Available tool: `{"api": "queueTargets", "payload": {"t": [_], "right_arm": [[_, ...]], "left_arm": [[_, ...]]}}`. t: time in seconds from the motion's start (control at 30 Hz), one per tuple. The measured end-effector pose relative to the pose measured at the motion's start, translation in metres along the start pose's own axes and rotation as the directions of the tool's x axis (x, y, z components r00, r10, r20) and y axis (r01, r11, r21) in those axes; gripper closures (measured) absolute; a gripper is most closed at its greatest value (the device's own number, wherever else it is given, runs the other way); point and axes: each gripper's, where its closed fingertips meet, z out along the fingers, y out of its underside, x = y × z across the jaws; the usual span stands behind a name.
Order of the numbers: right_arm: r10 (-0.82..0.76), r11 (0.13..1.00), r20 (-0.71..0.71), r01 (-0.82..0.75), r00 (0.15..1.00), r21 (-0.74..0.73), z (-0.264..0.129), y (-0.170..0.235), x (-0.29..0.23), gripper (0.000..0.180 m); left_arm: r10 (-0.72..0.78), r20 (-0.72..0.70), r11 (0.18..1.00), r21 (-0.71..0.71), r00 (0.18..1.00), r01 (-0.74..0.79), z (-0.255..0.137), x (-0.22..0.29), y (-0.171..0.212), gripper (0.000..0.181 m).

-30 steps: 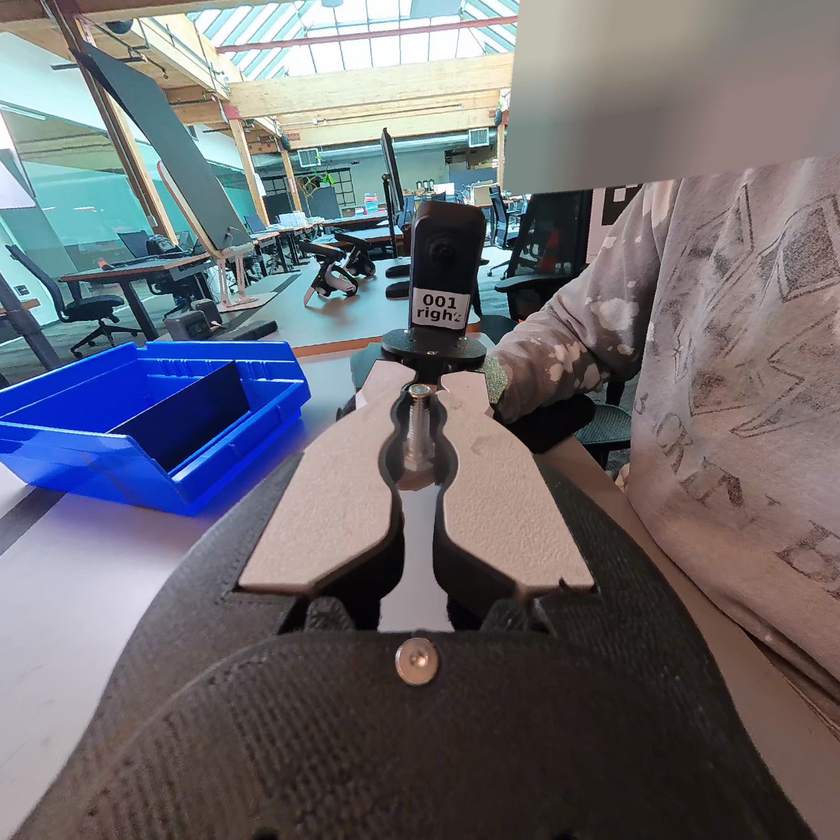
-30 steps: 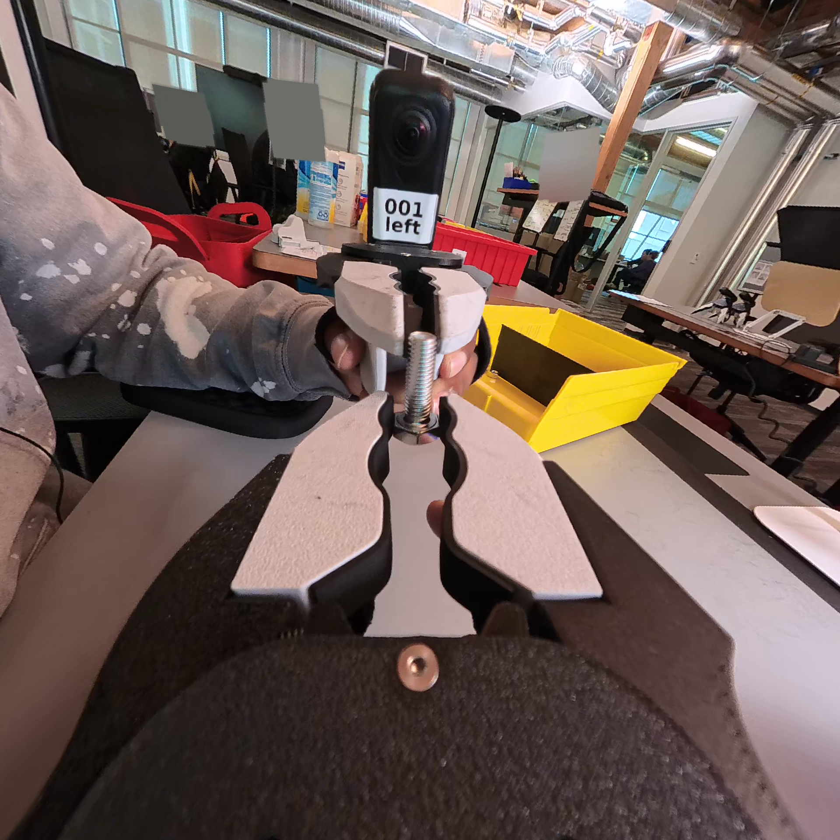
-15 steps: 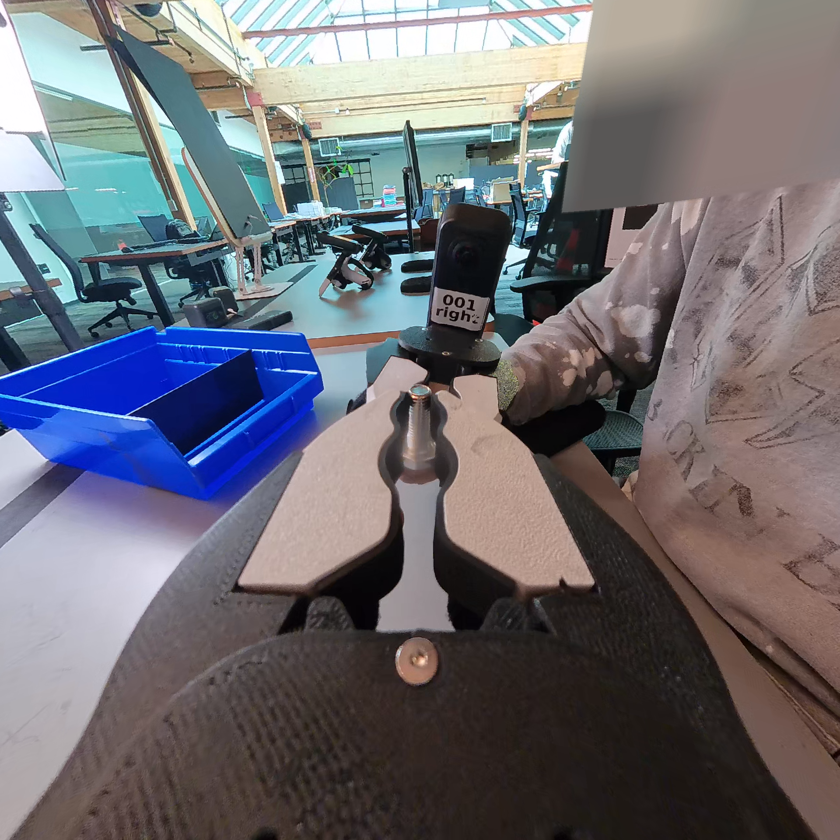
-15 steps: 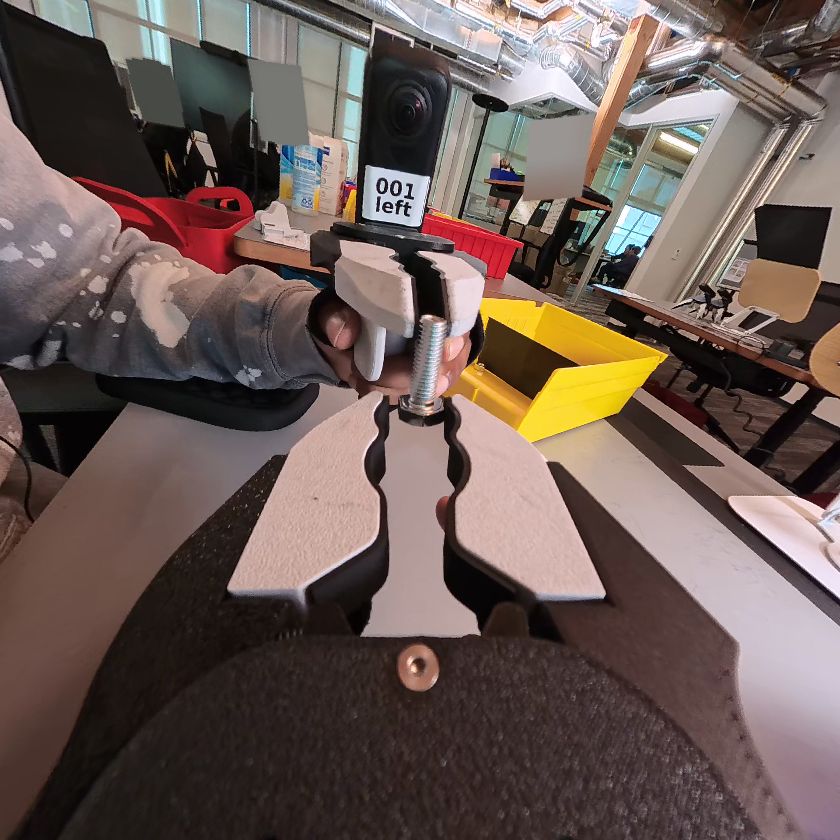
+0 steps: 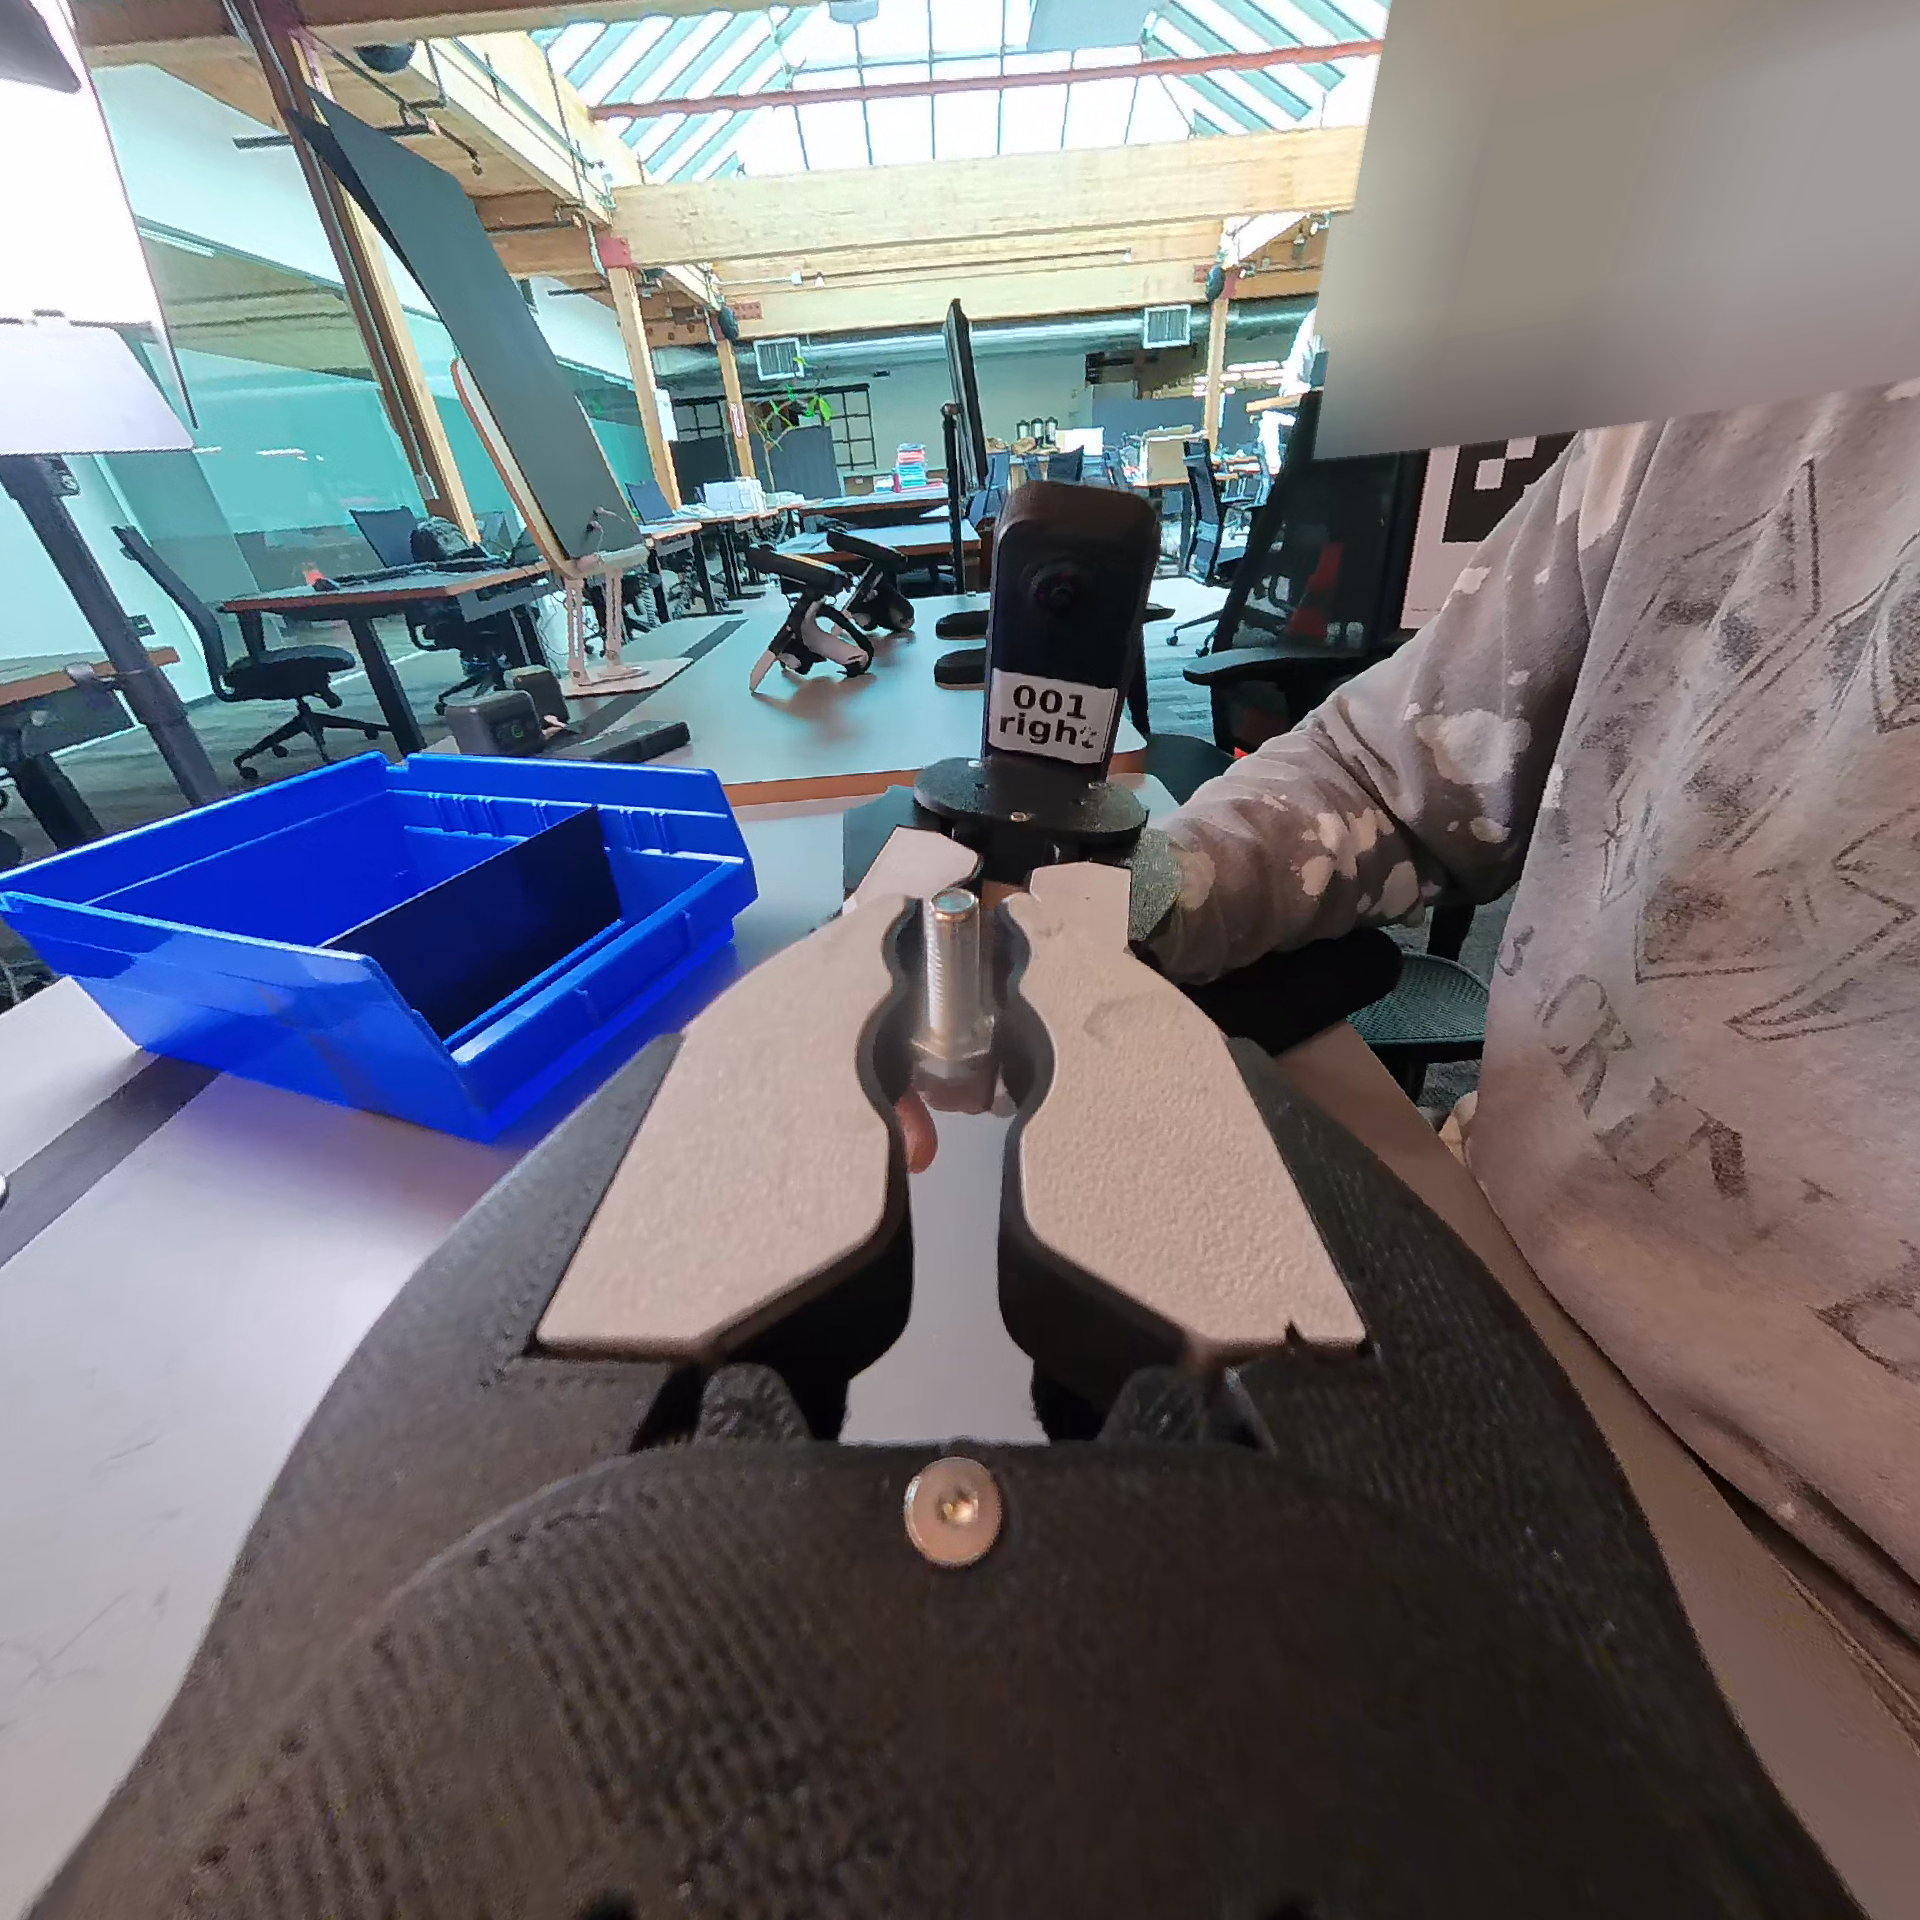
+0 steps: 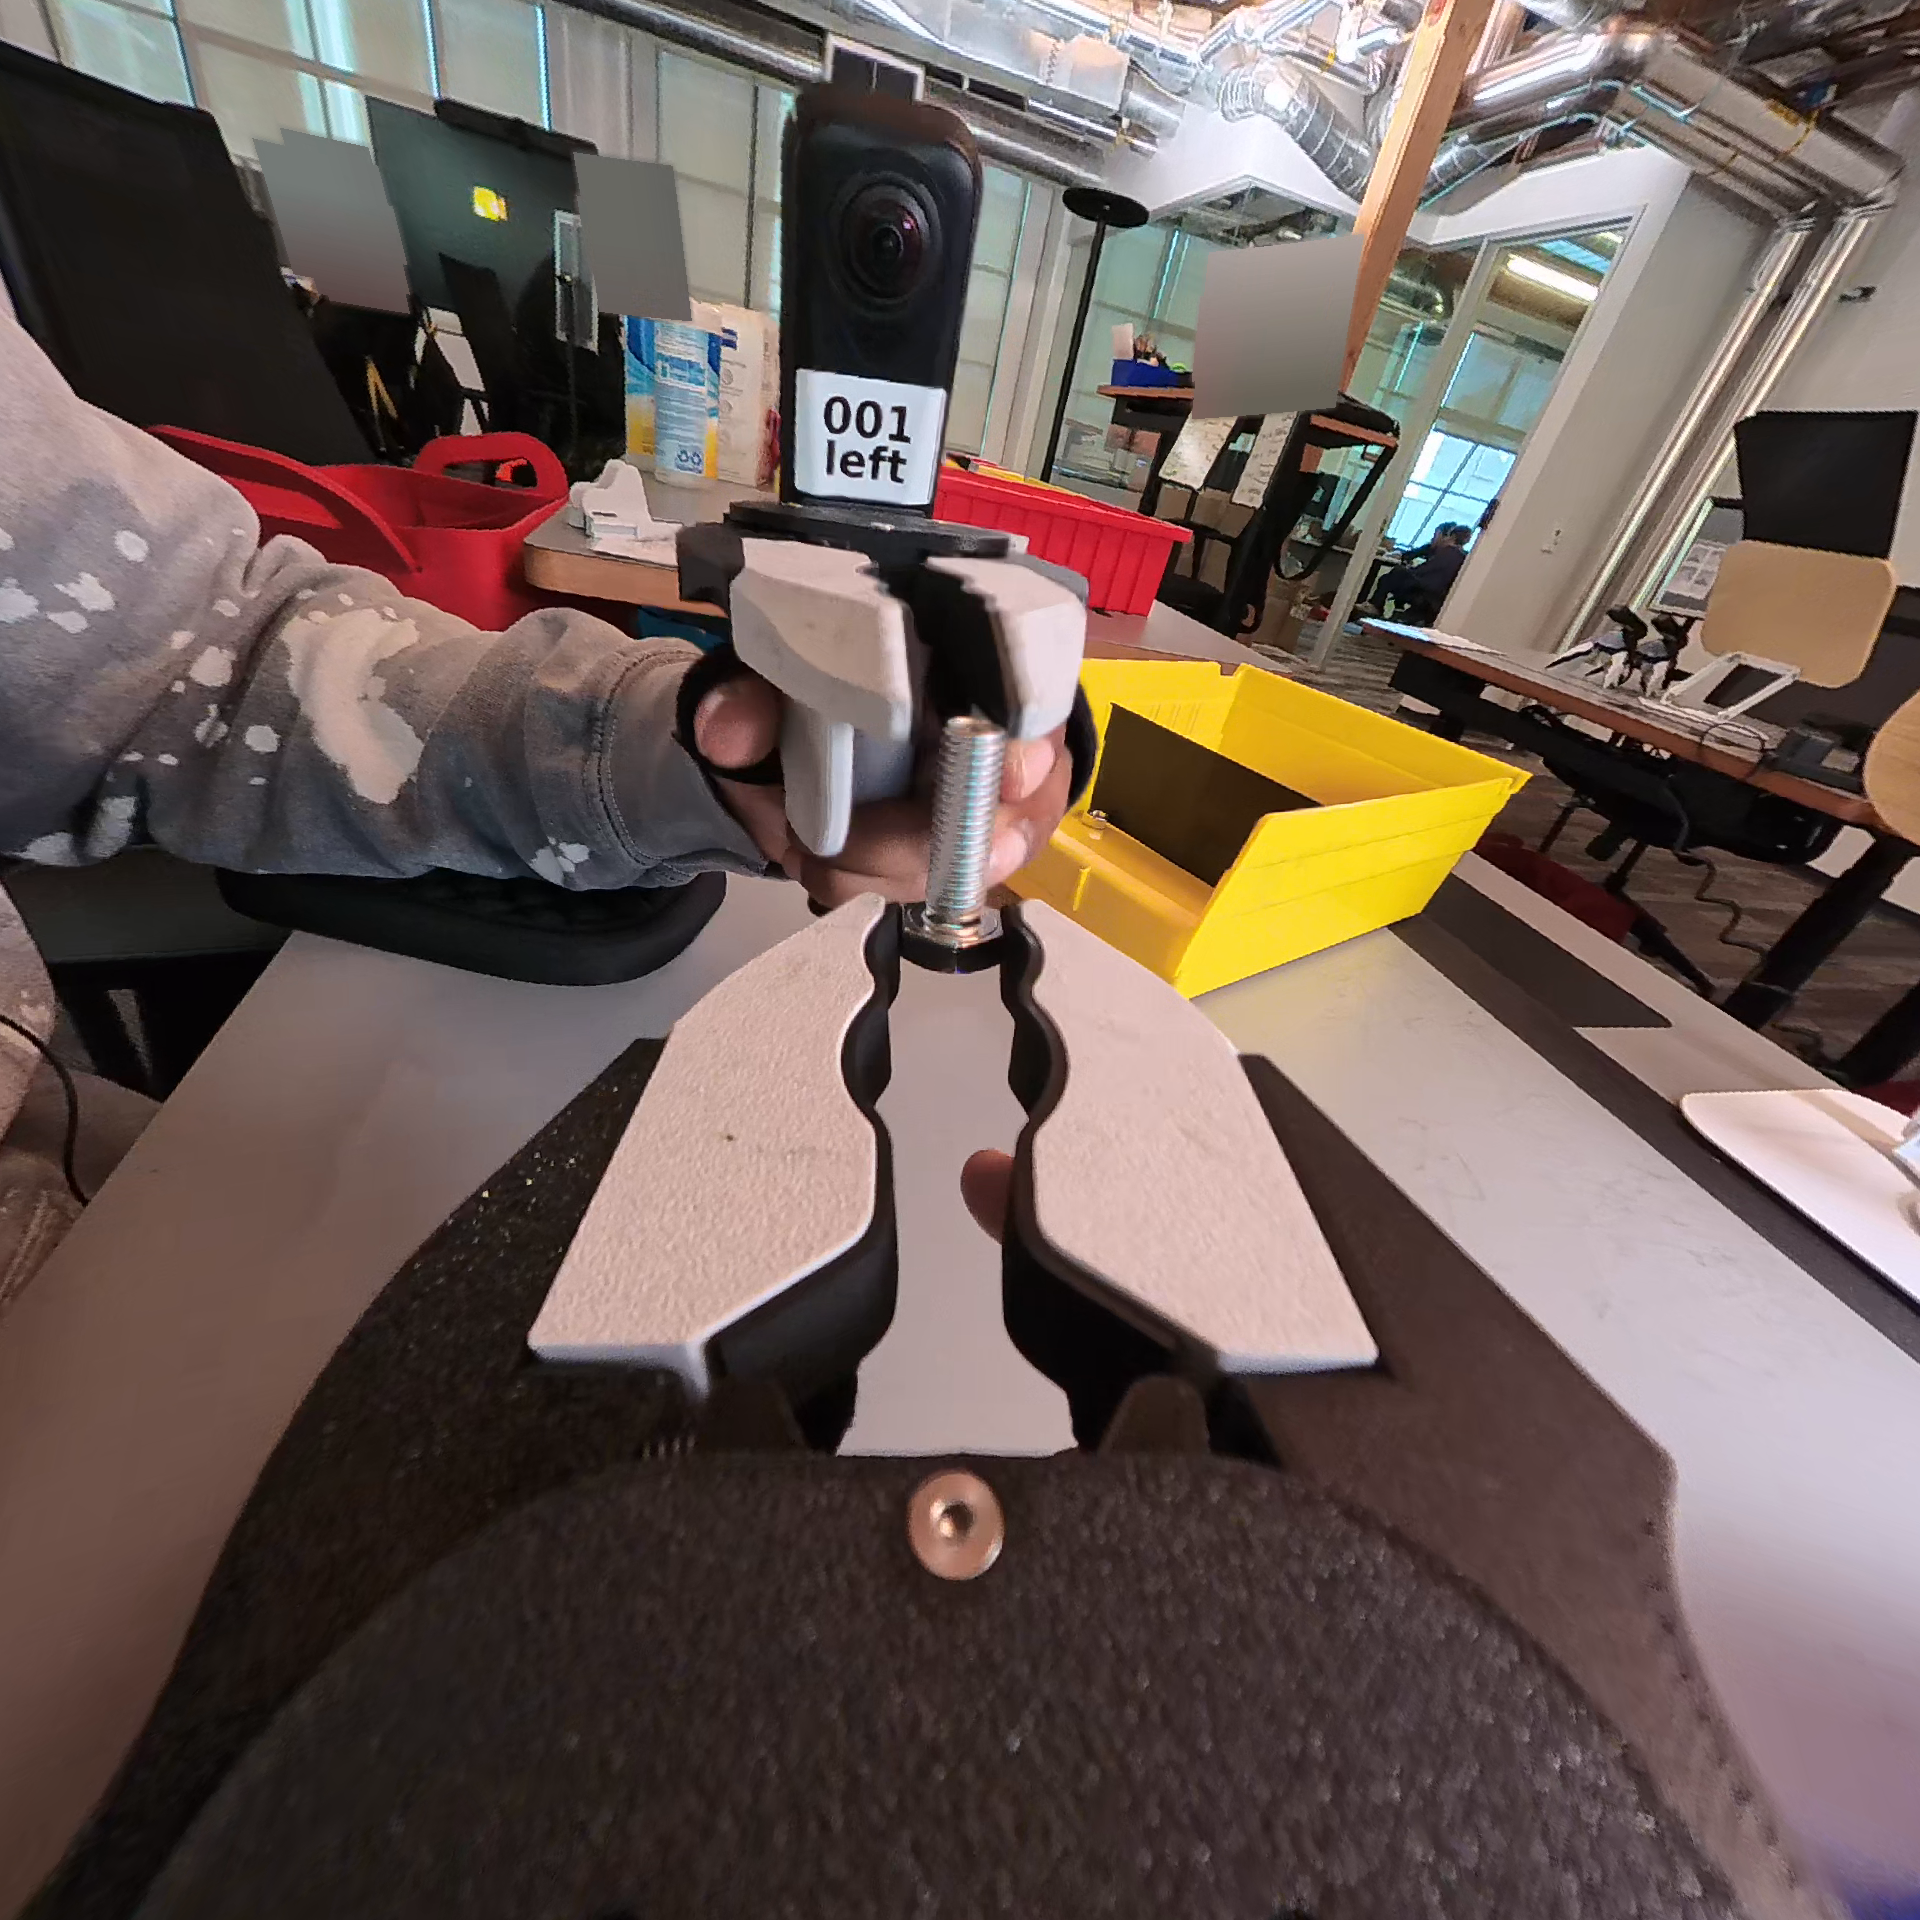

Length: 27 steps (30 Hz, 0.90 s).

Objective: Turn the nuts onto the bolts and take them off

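My left gripper [image 5: 958, 916] is shut on the hex head of a silver bolt [image 5: 951, 987]. The head sits in the recess between the fingers, and the threaded shaft points forward at my right gripper [image 5: 997, 878]. In the right wrist view my right gripper [image 6: 948, 914] is shut at its tips on a dark nut [image 6: 951, 940]. The bolt's shaft [image 6: 966, 821] runs from the nut up to the left gripper [image 6: 930, 675]. The nut is hidden in the left wrist view. Both grippers are held above the grey table [image 6: 1455, 1091].
A blue bin [image 5: 260, 966] with a black divider stands on the table to the left. A yellow bin [image 6: 1299, 862] stands behind the bolt on the right. A white tray [image 6: 1808, 1174] lies at the right edge. The person's grey sleeve [image 5: 1403, 810] and torso fill the near side. Less than 4 cm separates the two grippers' tips.
Both grippers keep their hold. The right gripper has shifted slightly right in the left wrist view. The left gripper sits a little higher and closer in the right wrist view.
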Motion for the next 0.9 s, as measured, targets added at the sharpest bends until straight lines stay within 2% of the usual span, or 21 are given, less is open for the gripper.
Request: {"api": "queueTargets", "payload": {"t": [0.27, 0.37, 0.47, 0.6, 0.67, 0.73, 0.77, 0.8, 0.9], "right_arm": [[0.009, 1.000, -0.018, -0.009, 1.000, 0.012, -0.002, 0.000, 0.005, 0.161], [0.018, 1.000, -0.041, -0.017, 0.999, 0.021, -0.004, -0.002, 0.010, 0.161], [0.034, 0.999, -0.074, -0.032, 0.997, 0.023, -0.008, -0.002, 0.018, 0.161], [0.039, 0.999, -0.101, -0.039, 0.994, 0.000, -0.009, 0.003, 0.024, 0.161], [0.051, 0.999, -0.093, -0.051, 0.994, 0.000, -0.008, 0.003, 0.023, 0.161], [0.064, 0.998, -0.085, -0.064, 0.994, 0.002, -0.007, 0.004, 0.021, 0.161], [0.068, 0.998, -0.083, -0.068, 0.994, 0.002, -0.006, 0.005, 0.021, 0.161], [0.070, 0.998, -0.082, -0.070, 0.994, -0.001, -0.006, 0.005, 0.021, 0.161], [0.081, 0.997, -0.083, -0.082, 0.993, -0.009, -0.005, 0.008, 0.021, 0.161]], "left_arm": [[0.013, 0.053, 1.000, 0.007, 0.998, -0.013, -0.009, -0.010, -0.008, 0.161], [0.009, 0.128, 1.000, -0.015, 0.992, -0.007, -0.025, -0.026, -0.015, 0.156], [-0.006, 0.361, 0.995, -0.089, 0.933, 0.041, -0.072, -0.070, -0.029, 0.158], [0.007, 0.652, 0.948, -0.245, 0.758, 0.202, -0.164, -0.130, -0.034, 0.164], [0.045, 0.695, 0.850, -0.405, 0.718, 0.338, -0.201, -0.146, -0.014, 0.164], [0.086, 0.695, 0.671, -0.570, 0.714, 0.474, -0.234, -0.153, 0.018, 0.164], [0.096, 0.687, 0.556, -0.637, 0.720, 0.534, -0.248, -0.153, 0.037, 0.163], [0.118, 0.674, 0.448, -0.691, 0.729, 0.567, -0.261, -0.154, 0.053, 0.163], [0.141, 0.573, 0.228, -0.813, 0.808, 0.536, -0.275, -0.153, 0.091, 0.162]]}}
